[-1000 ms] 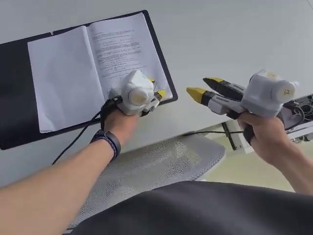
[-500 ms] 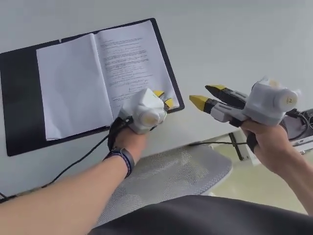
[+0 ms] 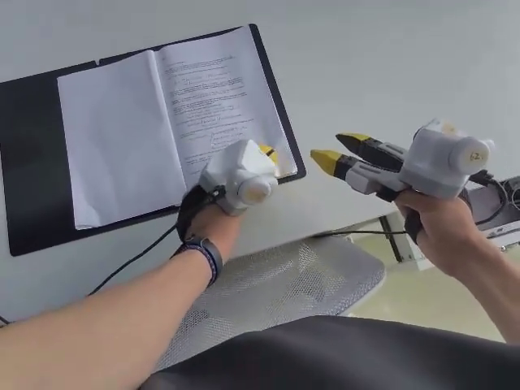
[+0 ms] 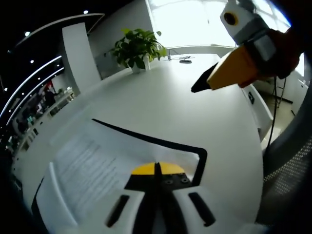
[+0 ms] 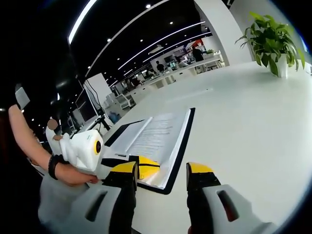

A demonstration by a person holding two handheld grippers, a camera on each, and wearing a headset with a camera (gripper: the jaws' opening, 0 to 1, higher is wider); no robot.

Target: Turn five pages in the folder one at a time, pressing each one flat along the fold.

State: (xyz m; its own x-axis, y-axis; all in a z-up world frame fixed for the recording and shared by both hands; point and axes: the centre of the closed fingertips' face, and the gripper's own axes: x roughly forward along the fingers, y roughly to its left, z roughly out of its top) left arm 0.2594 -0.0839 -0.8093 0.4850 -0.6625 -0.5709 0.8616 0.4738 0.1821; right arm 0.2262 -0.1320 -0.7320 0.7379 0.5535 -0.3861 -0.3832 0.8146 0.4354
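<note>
Nearest in the head view is the mesh chair point(image 3: 276, 284), with the person's left forearm and its dark wristband point(image 3: 199, 248) reaching across it toward 12 o'clock. A cable point(image 3: 130, 264) trails back from that hand toward 7 o'clock.

The left tongs point(image 4: 156, 168) are closed, the yellow tips meeting with only a hairline between them. They sit on the 5 o'clock corner of the printed page point(image 3: 215, 97). Whether a sheet is pinched between them I cannot tell.

The right tongs point(image 5: 161, 170) stand at 3 o'clock from the left ones, over the bench edge and clear of the paper. Their jaws are parted with a plain gap and hold nothing. They point toward 9 o'clock, at the same corner.

The folder point(image 3: 32, 146) lies open on the white bench point(image 3: 390, 57), its black cover showing around the sheets. A blank page point(image 3: 114, 138) lies at 9 o'clock of the fold and the printed one at 3 o'clock.

Farthest off, in the left gripper view, a potted plant point(image 4: 136, 48) stands at 12 o'clock on the bench.

Against half a second ago, the left tongs stay shut at the same corner and the right tongs are as wide as before. The same spread lies open; only the camera has shifted a little.
</note>
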